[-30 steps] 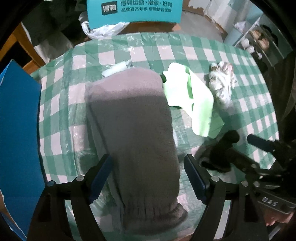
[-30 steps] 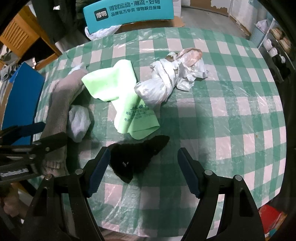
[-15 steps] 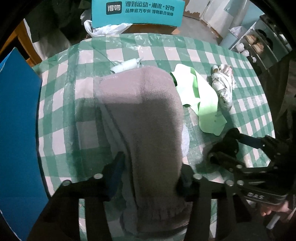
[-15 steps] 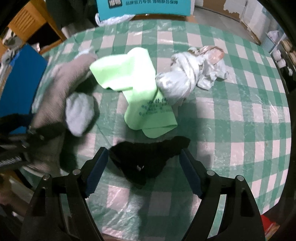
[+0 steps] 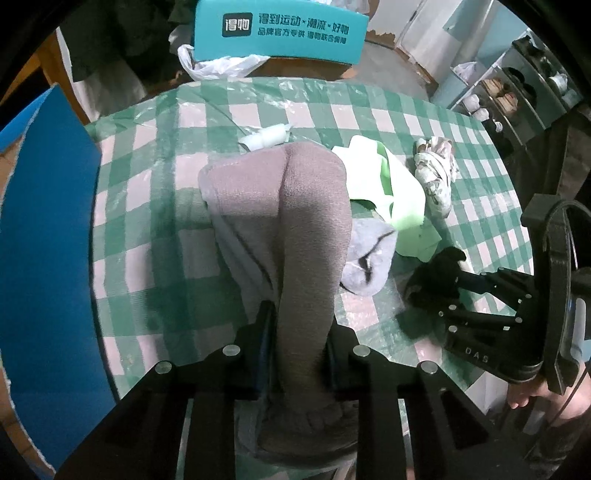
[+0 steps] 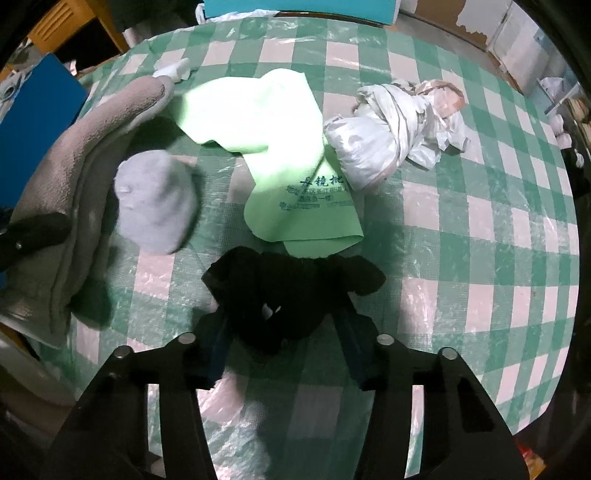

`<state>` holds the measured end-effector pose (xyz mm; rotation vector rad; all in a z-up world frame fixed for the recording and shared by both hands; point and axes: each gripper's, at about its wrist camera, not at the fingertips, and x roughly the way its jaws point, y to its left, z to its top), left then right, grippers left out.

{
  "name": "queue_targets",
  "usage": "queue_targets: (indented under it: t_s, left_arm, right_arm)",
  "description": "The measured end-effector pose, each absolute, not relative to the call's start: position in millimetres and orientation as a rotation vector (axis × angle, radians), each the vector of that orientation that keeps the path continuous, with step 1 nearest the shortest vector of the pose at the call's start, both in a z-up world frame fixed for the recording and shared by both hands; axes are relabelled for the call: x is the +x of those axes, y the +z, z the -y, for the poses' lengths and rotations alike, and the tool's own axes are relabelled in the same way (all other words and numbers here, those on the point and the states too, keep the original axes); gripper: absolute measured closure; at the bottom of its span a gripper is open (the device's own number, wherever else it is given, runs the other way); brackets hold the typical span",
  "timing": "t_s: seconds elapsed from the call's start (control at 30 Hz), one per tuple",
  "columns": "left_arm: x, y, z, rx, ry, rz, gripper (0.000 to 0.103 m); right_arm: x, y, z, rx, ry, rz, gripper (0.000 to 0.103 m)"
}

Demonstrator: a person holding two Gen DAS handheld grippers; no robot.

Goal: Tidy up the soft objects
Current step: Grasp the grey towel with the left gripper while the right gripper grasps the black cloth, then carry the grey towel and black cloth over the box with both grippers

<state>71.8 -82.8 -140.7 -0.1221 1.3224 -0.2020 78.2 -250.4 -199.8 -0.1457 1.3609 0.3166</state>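
Pinching the cuff end of a long brown-grey fleece sock (image 5: 280,236), the left gripper (image 5: 295,339) has its two fingers drawn in tight against the fabric, which bunches between them and runs forward over the round table's green-and-white checked plastic cloth (image 5: 155,229). A small pale grey sock (image 5: 369,258) lies tucked against the right side of the long sock, touching it. Beyond that sits a light green folded cloth (image 5: 384,184) with blue printed characters (legible only in the right wrist view), and just beside its far edge rests a knotted white plastic bag bundle (image 5: 436,177). A small white rolled item (image 5: 266,136) lies at the toe end of the long sock.

The right gripper (image 6: 284,332) has closed narrowly around a crumpled black fabric piece (image 6: 291,284), its fingers pressing into the cloth from both sides; the black piece lies on the table near the front edge, its far rim touching the light green cloth's near corner. From the left wrist view the right gripper appears at the right side, its tips on the same black piece.

A blue flat panel (image 5: 40,236) stands left of the table, and a teal cardboard box with white characters (image 5: 280,33) sits behind it.
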Motion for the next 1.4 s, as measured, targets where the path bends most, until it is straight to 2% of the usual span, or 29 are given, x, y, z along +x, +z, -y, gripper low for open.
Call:
queue_targets:
  t_s: [0.03, 1.4]
  left_arm:
    - [70, -139, 81, -0.121, -0.202, -1.317, 0.079]
    - [30, -58, 31, -0.151, -0.202, -1.144, 0.080]
  right_arm:
    - [78, -198, 250, -0.149, 0.316, -1.358, 0.061]
    - [60, -77, 212, -0.084, 0.432, -1.129, 0.062]
